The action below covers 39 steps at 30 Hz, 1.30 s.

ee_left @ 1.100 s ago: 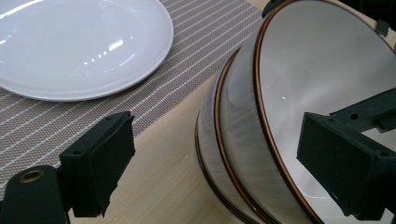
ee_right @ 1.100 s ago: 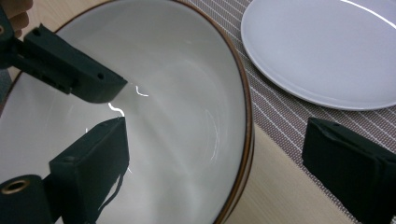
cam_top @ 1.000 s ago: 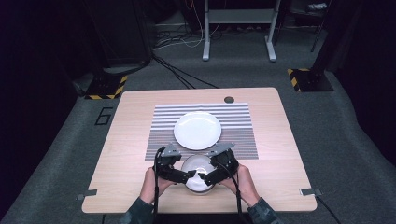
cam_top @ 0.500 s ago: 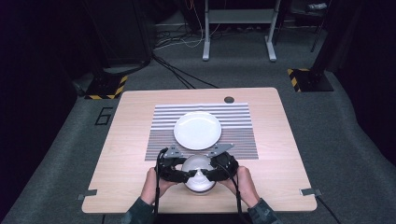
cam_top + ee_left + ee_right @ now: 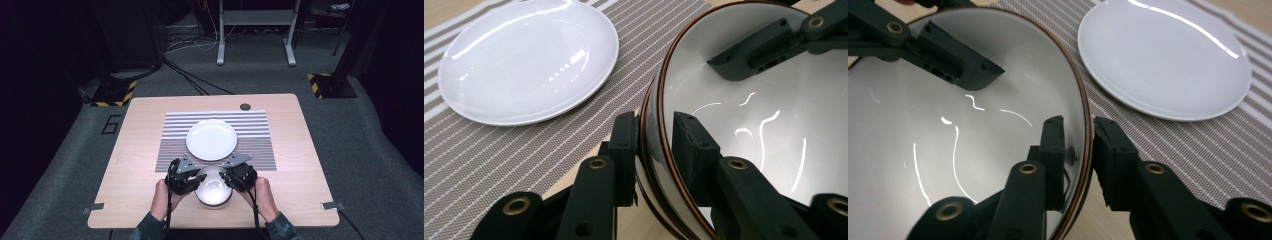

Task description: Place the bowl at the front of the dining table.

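Both tools are now sitting closer together than a second ago, drawn in tight against the two sides of the bowl, while the plate and the mat are lying where they were.

Nearest the person, the two hands are coming in over the front edge of the pale wooden counter (image 5: 135,150). The left tool (image 5: 186,179) is gripping the left side of the shiny white round bowl with a thin brown rim (image 5: 212,186) — in the left gripper view its jaws are standing narrow, one pad inside the wall and one outside, pressed on the rim. The right tool (image 5: 235,175) is doing the same on the bowl's right side; in the right gripper view its jaws are pinching the rim between an inner and an outer pad. Each gripper view is also showing the other tool's jaw reaching over the far edge of the bowl.

The bowl is sitting between the tools near the counter's front edge, just before the grey-and-white striped woven placemat (image 5: 255,135); whether it is resting on the wood or raised, I cannot tell.

Farther off, the glossy white round plate (image 5: 211,139) is lying flat on the placemat — close behind the bowl.
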Available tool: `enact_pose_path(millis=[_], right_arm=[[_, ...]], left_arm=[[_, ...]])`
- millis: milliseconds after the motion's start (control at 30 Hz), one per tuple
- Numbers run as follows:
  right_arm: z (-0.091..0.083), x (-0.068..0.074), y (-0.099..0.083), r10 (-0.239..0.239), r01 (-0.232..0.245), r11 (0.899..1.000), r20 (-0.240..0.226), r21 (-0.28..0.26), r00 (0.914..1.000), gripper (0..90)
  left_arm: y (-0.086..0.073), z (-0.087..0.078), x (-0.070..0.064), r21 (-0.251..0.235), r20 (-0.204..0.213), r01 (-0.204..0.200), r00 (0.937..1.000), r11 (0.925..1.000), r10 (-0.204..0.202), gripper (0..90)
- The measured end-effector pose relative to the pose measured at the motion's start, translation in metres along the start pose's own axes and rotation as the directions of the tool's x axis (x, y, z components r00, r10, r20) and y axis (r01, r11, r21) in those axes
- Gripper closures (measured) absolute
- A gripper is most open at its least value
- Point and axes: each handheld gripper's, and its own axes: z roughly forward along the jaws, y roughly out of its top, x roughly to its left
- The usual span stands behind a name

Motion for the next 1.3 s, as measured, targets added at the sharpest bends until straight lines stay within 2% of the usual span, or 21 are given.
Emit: enact_pose_path(millis=[33,67,200,367,400,533,700,1300], right_arm=[[0.000,0.002,0.000,0.005,-0.005,1.000,0.007,0.002,1.0000,76.3],[0.000,0.002,0.000,-0.013,0.013,1.000,0.013,-0.005,0.9998,76.8],[-0.001,0.006,0.001,-0.040,0.041,0.999,0.050,-0.032,0.9980,79.0],[-0.002,0.009,0.001,-0.047,0.051,0.997,0.071,-0.052,0.9964,80.4],[-0.003,0.009,0.001,-0.065,0.070,0.996,0.075,-0.059,0.9950,80.7],[-0.004,0.011,0.000,-0.082,0.090,0.992,0.086,-0.084,0.9929,81.2],[-0.011,0.011,0.001,-0.085,0.096,0.987,0.088,-0.129,0.9925,82.3],[-0.018,0.016,0.004,-0.101,0.122,0.977,0.125,-0.175,0.9870,82.3]], left_arm=[[0.000,0.000,-0.002,0.001,-0.014,-0.009,0.9999,1.0000,0.009,73.3],[0.000,0.000,-0.003,0.000,-0.026,-0.021,0.9995,0.9998,0.021,74.4],[0.001,-0.002,-0.005,-0.025,-0.046,-0.028,0.9986,0.9993,0.027,77.2],[0.002,-0.005,-0.005,-0.038,-0.052,-0.040,0.9979,0.9985,0.038,79.7],[0.002,-0.005,-0.005,-0.039,-0.054,-0.042,0.9978,0.9983,0.040,79.7],[0.002,-0.006,-0.005,-0.046,-0.052,-0.040,0.9979,0.9981,0.037,80.9],[0.002,-0.008,-0.006,-0.061,-0.050,-0.041,0.9980,0.9973,0.038,82.0],[0.009,-0.018,-0.008,-0.098,-0.082,-0.067,0.9949,0.9929,0.059,82.9]])
